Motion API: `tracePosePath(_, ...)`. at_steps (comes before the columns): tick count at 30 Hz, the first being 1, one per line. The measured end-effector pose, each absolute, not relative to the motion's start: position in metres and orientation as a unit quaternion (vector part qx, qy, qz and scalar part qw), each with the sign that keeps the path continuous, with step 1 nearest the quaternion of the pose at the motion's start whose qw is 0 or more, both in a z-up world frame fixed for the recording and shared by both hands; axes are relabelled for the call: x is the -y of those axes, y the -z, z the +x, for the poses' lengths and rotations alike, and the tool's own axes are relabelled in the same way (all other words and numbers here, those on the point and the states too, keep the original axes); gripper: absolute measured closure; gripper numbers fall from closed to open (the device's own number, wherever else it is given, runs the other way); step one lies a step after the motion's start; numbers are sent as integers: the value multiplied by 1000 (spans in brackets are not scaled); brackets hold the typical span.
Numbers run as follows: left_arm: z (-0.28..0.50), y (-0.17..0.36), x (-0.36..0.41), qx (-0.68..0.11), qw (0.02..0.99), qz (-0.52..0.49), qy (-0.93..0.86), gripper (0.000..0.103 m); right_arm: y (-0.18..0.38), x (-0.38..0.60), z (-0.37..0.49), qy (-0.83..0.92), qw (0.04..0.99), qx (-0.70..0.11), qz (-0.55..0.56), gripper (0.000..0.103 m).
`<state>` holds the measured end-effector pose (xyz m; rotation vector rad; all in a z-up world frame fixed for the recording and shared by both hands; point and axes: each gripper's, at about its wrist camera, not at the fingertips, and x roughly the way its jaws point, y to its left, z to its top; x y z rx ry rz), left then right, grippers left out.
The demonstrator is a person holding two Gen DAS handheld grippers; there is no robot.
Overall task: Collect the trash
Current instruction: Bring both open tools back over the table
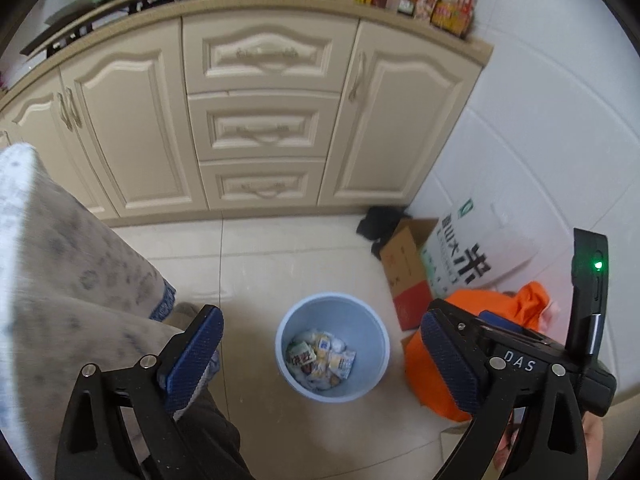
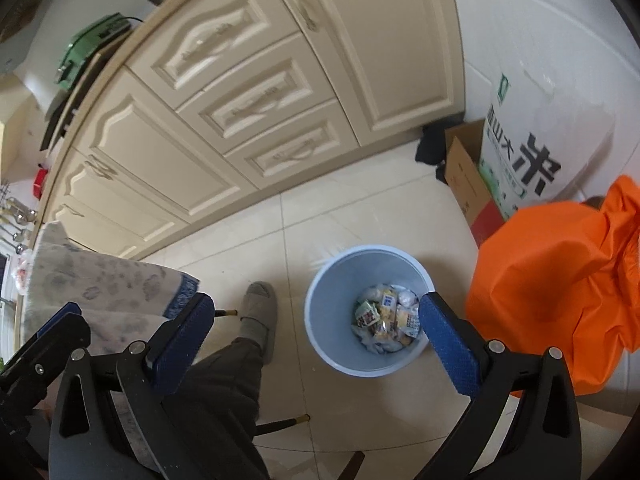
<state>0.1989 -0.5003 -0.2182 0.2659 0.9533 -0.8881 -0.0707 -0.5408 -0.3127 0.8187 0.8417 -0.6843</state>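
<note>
A light blue waste bin (image 1: 285,344) stands on the tiled floor, with several food wrappers and crumpled tissues (image 1: 320,360) lying at its bottom. My left gripper (image 1: 320,322) hangs above it, jaws wide open, and nothing sits between its blue pads (image 1: 192,360). In the right wrist view the same bin (image 2: 332,320) lies below and slightly right of centre, its wrappers (image 2: 386,320) visible inside. My right gripper (image 2: 316,306) is also open and empty over the bin's left side.
Cream cabinets (image 1: 260,128) run behind the bin. An orange bag (image 2: 560,280), a cardboard box (image 2: 464,176) and a white rice sack (image 2: 532,148) crowd the right. A patterned tablecloth (image 1: 60,280) hangs at the left, with a person's slippered foot (image 2: 260,312) beside the bin.
</note>
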Motion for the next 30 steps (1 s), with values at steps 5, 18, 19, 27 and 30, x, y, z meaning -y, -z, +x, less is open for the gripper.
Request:
tracePosePath(5,190,178,434,-407,808,93,416,4,273,521,-56,307,801,-373,352,0)
tracePosePath(18,178,101,223,-306,887,13,347,1,150,416,39,213,889,-316,252,0)
tracePosePath(19,179,98,207,-300,893,7,335,1,142,405,50,202,895,-313,244,0)
tracePosePath(27,178,81,95,-268,932,-25,244,1,110,321,129,118,926,-305,191,0)
tracePosePath(30,175,79,66,-260,941,-26,215,1,105,291,157,95,931,-311,167,0)
